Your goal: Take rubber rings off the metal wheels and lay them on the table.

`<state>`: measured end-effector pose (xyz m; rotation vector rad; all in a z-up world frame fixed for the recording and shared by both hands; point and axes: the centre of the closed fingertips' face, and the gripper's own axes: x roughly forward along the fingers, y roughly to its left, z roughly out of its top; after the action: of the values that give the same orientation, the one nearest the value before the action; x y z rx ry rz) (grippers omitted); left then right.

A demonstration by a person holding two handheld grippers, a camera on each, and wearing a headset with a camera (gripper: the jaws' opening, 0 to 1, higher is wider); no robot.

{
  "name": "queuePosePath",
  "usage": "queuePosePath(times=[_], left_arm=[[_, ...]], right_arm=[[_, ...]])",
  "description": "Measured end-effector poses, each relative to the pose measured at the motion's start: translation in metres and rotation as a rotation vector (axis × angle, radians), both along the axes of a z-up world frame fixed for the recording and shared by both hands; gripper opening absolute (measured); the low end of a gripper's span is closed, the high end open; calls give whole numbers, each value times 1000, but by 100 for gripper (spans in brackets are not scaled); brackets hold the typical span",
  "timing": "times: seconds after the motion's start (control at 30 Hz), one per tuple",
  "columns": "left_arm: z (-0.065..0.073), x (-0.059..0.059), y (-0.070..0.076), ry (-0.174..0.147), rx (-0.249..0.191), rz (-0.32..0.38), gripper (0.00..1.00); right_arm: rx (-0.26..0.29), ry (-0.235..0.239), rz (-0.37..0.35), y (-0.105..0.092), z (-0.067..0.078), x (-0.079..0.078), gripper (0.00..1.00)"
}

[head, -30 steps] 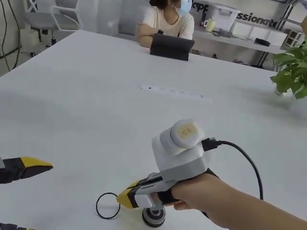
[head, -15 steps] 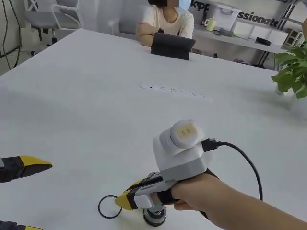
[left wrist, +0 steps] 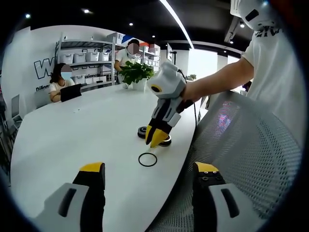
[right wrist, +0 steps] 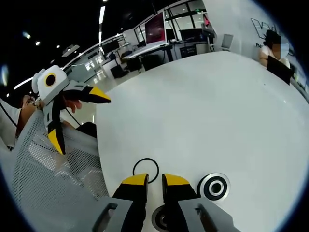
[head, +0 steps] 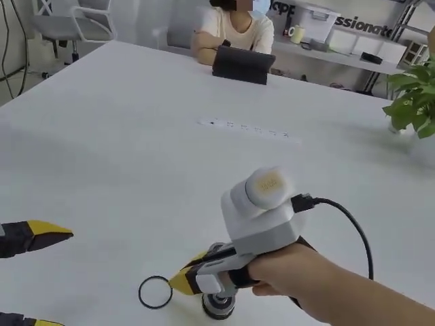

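The back wall lettering [head: 364, 27] reads partly "ssionat".

The right gripper [head: 178, 282] draws back slightly from the thin black rubber ring [head: 141, 293]. Its yellow tips, earlier overlapping the ring's edge, now sit just beside it, ring lying free on the white table [head: 136, 149].

My right tongs [head: 178, 282] have a white-grey body with yellow-and-black tips and a black cable [head: 346, 224] plugged in the back. The left tongs [left wrist: 149, 169] look the same. I'm in a white tee [left wrist: 277, 77].
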<state>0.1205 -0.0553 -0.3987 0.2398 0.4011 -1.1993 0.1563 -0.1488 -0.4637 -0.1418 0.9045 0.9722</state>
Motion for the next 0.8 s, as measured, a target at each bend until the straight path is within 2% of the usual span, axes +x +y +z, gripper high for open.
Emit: queuePosePath(times=[0.43,0.53,0.8], left_arm=[[0,1,-2,-1,-2,-3,71],[1,2,-2,-2,-3,-4,71],[2,2,-4,-2,-2,-10,71]], right_arm=[[33,-64,-25,-16,30,2,11],[28,-85,-27,-20,35,1,12],[63,-122,-37,-29,53,-5,16]])
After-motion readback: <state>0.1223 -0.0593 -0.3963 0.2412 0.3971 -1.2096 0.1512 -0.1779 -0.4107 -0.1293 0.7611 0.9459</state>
